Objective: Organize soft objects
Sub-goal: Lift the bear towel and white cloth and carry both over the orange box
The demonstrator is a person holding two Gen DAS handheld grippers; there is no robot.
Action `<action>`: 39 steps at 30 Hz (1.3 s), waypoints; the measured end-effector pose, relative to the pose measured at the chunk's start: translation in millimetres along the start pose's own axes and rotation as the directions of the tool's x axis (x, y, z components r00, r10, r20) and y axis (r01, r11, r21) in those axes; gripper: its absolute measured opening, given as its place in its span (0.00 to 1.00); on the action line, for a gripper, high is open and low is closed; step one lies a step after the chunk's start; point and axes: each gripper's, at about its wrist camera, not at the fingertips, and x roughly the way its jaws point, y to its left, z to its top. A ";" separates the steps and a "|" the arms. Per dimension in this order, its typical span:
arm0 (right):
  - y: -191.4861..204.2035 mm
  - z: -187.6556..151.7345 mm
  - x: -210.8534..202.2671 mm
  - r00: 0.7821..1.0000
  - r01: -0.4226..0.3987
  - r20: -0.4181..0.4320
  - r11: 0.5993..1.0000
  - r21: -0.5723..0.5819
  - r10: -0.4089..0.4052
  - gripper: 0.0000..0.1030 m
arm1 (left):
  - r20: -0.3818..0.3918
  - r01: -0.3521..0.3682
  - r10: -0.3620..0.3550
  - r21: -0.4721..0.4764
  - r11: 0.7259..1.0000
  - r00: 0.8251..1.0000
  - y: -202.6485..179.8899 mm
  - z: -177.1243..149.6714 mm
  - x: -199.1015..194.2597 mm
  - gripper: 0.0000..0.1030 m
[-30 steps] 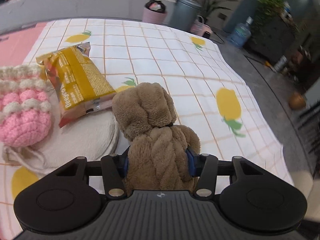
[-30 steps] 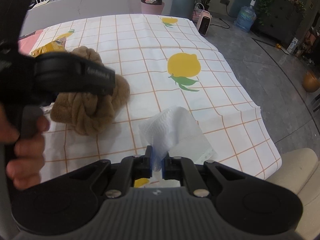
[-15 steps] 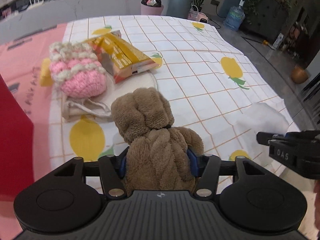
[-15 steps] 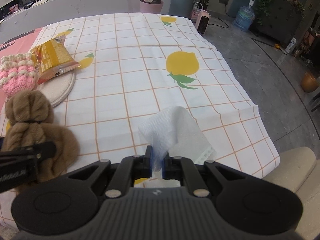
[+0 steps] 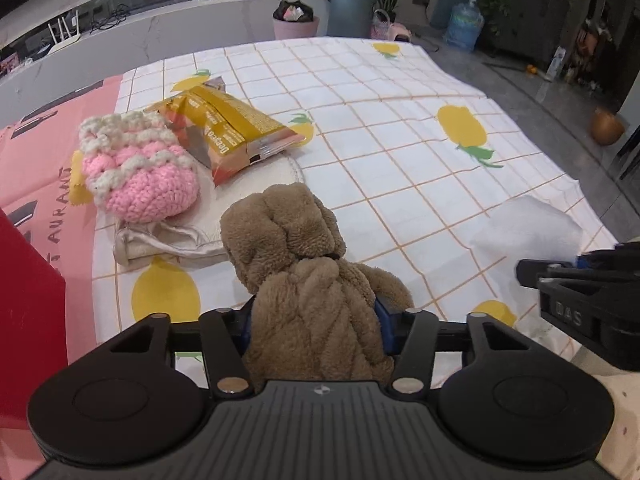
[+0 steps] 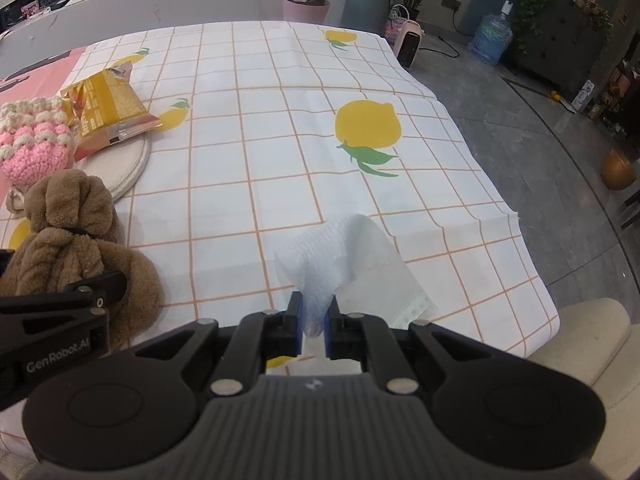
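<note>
Plush brown toy [image 5: 308, 280] sits clamped in my left gripper [image 5: 314, 320] above the tabletop [image 5: 400, 152]; my right gripper [image 6: 312, 322] pinches a white tissue [image 6: 336, 256] at one corner. Tissue could tear or slip free if I tug.

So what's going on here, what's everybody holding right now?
A person is sorting soft things on a table with a lemon-print cloth, one handheld tool in each hand. The left tool is shut on a brown fuzzy towel bundle. The right tool is pinching a white paper towel near the table's front edge. A pink crochet pouch and a yellow snack bag lie on a cream bag at the left.
</note>
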 end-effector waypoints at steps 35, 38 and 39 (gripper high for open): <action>130.4 -26.6 -240.7 0.719 -0.323 0.594 0.930 -0.175 0.362 0.04 | 0.415 -0.051 0.118 -0.170 0.984 0.902 201.5 -42.8 -272.3 0.58; 168.6 -30.5 -273.3 0.663 -0.359 0.619 0.904 -0.231 0.421 0.04 | 0.388 -0.109 0.198 -0.240 0.965 0.900 229.4 -51.0 -274.8 0.58; 181.5 -32.7 -281.2 0.649 -0.363 0.619 0.895 -0.260 0.443 0.04 | 0.386 -0.116 0.210 -0.253 0.960 0.898 237.9 -54.7 -274.1 0.58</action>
